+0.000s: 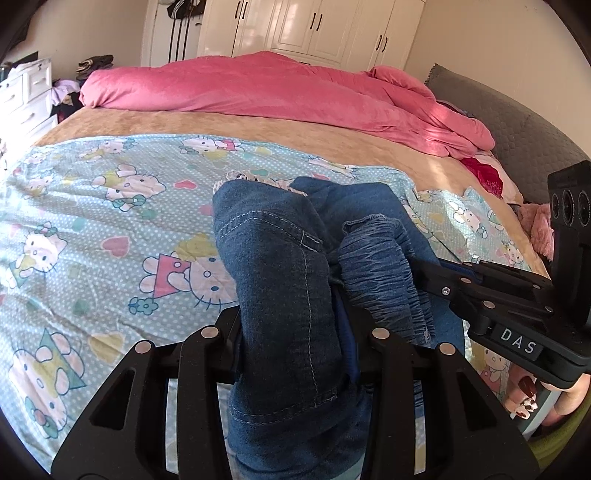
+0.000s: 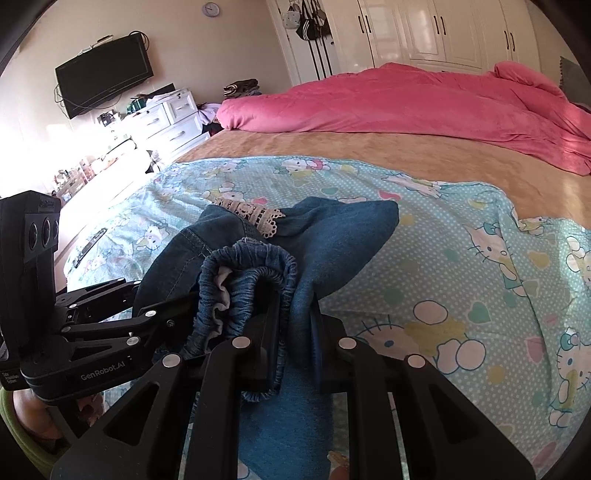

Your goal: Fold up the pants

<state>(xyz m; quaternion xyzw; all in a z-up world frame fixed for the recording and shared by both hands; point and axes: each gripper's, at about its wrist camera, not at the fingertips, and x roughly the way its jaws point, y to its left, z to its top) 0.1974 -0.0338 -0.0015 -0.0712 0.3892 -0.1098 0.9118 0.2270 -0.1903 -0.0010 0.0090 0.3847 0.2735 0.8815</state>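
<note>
While both tools meet over the near edge of the bed (image 1: 258, 122), the left hand-held gripper (image 1: 295, 354) has its black fingers (image 1: 231, 332) pressed in on a thick bunch of denim, a stitched seam running down the fabric between them. Just to its right in the left wrist view, the right hand-held gripper (image 1: 424, 266) reaches in from the side and pinches the gathered elastic waistband of the same pants (image 1: 280, 258). A hand (image 1: 532, 398) with dark red nails shows under that tool at the lower right.

From the right wrist view, the right hand-held gripper (image 2: 295, 332) is nearly closed, its jaws clamped on the ruched waistband and a fold of blue cloth, while the left hand-held gripper (image 2: 181, 306) comes in from the left and bites the neighbouring bunch. The pants (image 2: 332, 240) hang bunched and lifted between the two tools, a strip of cream lace trim (image 2: 255, 218) showing at the far end of the heap.

Beyond them lies a pale blue cartoon-cat sheet (image 1: 92, 229), spread over a tan blanket (image 1: 221, 125). Farther off, a pink duvet (image 2: 406, 103) is heaped across the bed, with white wardrobes (image 2: 443, 33) behind it and a wall-mounted television (image 2: 103, 79) to the far left.
</note>
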